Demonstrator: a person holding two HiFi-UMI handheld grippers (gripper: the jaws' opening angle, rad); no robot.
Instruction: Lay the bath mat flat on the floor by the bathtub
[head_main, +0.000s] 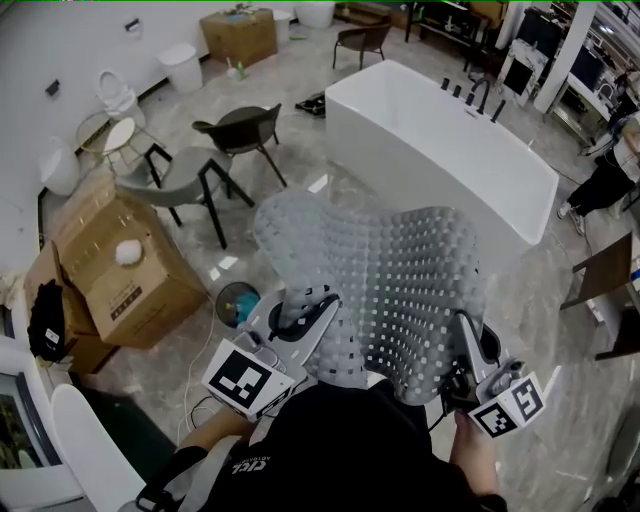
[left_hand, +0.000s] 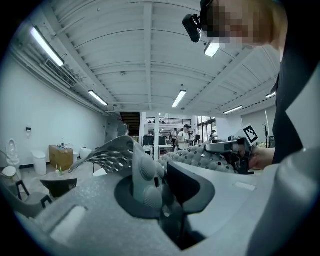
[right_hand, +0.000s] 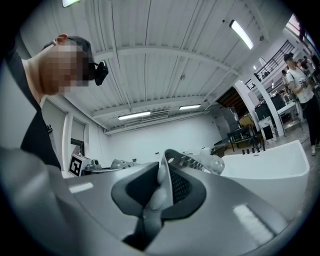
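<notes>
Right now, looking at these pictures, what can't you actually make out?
- Floor beside the bathtub: head view, mostly covered by the raised bath mat.
- Mat's near edge: head view, partly behind the person's dark top.
- Distant people: left gripper view, too small for detail.
- Round teal thing: head view, partly behind the left gripper.

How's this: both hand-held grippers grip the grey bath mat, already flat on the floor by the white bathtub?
Not flat: the head view shows the bath mat held in the air. The left hand-held gripper and right hand-held gripper do grip it.
</notes>
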